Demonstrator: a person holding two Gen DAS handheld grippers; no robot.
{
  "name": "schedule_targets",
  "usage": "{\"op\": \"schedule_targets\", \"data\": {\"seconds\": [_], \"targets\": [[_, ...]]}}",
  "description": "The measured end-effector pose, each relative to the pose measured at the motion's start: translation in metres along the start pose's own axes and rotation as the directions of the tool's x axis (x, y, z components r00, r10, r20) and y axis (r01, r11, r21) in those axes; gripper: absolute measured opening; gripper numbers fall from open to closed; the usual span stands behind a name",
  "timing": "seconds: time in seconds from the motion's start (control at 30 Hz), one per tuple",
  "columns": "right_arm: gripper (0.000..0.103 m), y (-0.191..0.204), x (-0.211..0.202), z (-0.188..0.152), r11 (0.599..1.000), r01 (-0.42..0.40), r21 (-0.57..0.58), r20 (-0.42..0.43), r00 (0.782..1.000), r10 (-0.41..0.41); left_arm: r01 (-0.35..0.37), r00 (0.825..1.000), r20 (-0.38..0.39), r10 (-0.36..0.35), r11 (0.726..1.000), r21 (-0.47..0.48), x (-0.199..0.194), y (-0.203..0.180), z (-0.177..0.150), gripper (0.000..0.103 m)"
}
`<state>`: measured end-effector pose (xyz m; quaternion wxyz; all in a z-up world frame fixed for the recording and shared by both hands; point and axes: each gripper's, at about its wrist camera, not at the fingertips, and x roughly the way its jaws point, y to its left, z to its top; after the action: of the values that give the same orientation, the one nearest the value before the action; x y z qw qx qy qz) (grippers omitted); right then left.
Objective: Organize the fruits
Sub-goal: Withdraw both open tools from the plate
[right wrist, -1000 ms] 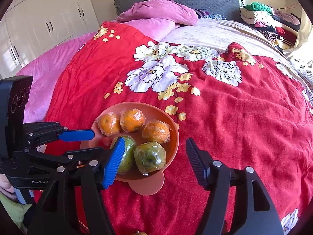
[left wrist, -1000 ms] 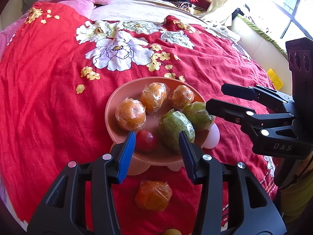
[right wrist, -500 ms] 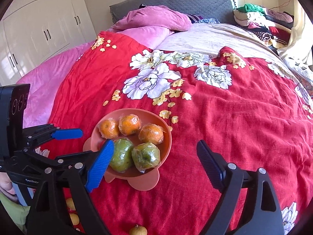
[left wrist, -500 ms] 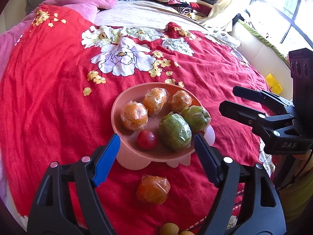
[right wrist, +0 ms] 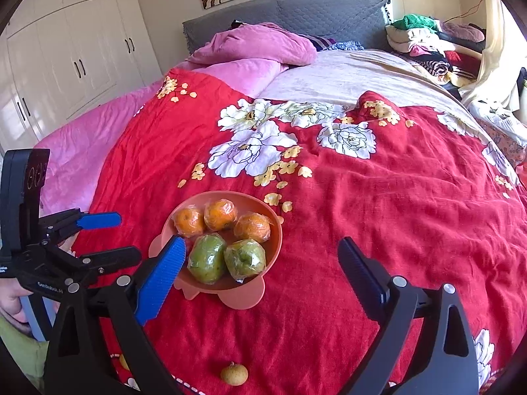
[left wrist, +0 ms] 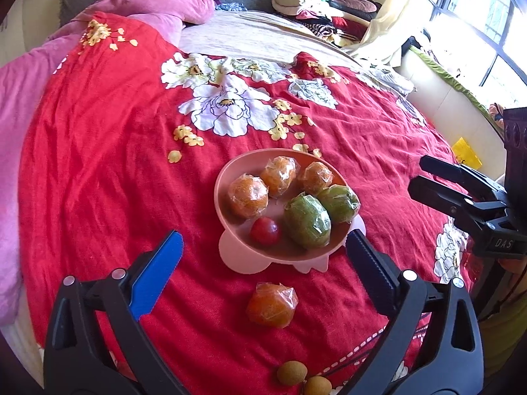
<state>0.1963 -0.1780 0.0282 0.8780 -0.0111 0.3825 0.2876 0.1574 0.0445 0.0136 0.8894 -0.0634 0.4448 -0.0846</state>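
A pink bowl [left wrist: 230,177] [right wrist: 276,230] sits on the red flowered bedspread. It holds three wrapped oranges [left wrist: 247,193], two wrapped green fruits [left wrist: 307,221] and a small red fruit [left wrist: 264,230]. One wrapped orange [left wrist: 272,304] lies loose on the spread in front of the bowl. Small tan fruits [left wrist: 291,372] [right wrist: 234,374] lie near the front edge. My left gripper [left wrist: 263,256] is open and empty, above the loose orange. My right gripper [right wrist: 260,263] is open and empty, just right of the bowl.
The red bedspread [left wrist: 98,151] covers most of the bed. A pink pillow [right wrist: 257,46] and a pink blanket lie at the head and left. Piled clothes [right wrist: 425,42] lie at the far right. White wardrobes [right wrist: 66,59] stand left.
Both grippers have pulled back and up from the bowl. My left gripper's jaws opened wide, leaving the small red fruit in the bowl. The tan fruits came into view.
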Motion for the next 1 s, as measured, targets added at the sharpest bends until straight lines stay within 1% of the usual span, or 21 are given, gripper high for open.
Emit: {"op": "schedule_targets", "data": {"seconds": [0.23,0.43,1.0], "targets": [[0.094,0.006,-0.014,-0.005,1.0,-0.006,-0.003,0.015,1.0,0.006,0.004,1.0,0.007,-0.004,1.0,-0.012,-0.012,0.003,-0.007,0.093],[0.095,0.014,-0.02,-0.012,1.0,-0.015,-0.018,0.011,1.0,0.015,0.002,1.0,0.002,-0.002,1.0,-0.015,-0.017,0.004,-0.016,0.093],[0.095,0.022,-0.037,-0.033,0.999,-0.002,-0.045,-0.005,1.0,0.002,0.003,1.0,0.008,-0.002,1.0,-0.005,-0.041,-0.004,-0.043,0.093]]}}
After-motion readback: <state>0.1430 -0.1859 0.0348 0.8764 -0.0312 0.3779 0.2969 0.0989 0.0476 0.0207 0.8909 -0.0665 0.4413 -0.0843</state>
